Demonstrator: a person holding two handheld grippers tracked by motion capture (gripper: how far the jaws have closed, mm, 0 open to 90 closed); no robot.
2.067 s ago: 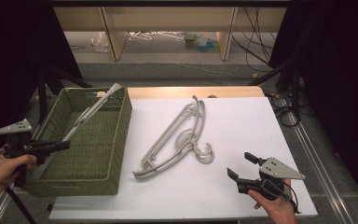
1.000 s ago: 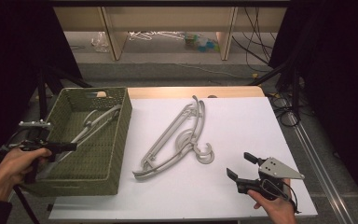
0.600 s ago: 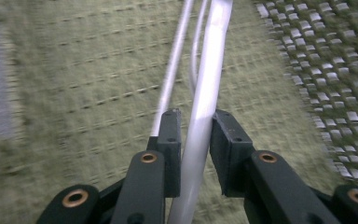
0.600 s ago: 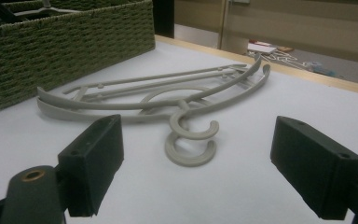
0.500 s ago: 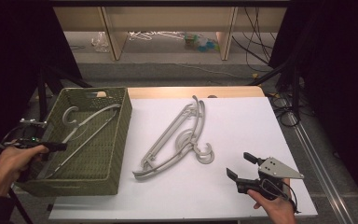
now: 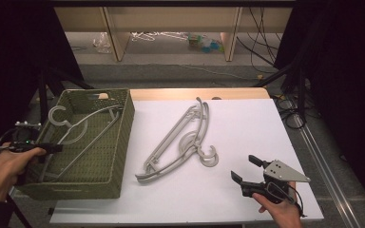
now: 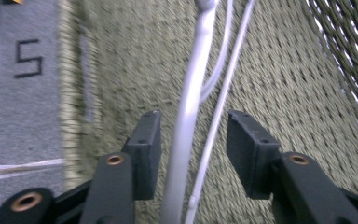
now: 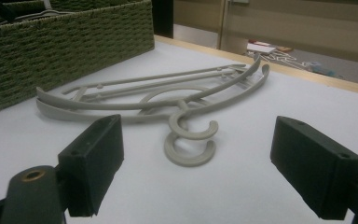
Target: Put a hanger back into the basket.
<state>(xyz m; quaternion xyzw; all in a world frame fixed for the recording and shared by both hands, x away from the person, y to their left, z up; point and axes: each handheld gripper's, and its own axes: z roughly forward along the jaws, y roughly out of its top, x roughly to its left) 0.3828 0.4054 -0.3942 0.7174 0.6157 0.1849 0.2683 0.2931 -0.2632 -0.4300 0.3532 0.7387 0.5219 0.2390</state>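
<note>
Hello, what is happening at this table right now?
A person is moving grey hangers from the white table into the green woven basket. One hanger lies in the basket; the left gripper is open around its bar, not clamping it. Two more hangers lie stacked on the table. The right gripper rests open near the hangers' hooks, holding nothing.

Looking along our left claw [image 7: 193, 144], we see its two black jaws standing apart with a pale grey plastic hanger bar [image 7: 191, 116] running up between them, touching neither. Beneath lies the woven olive-green basket floor [image 7: 279, 79]. A grey strip marked with a black "5" [image 7: 28, 58] runs alongside.
</note>
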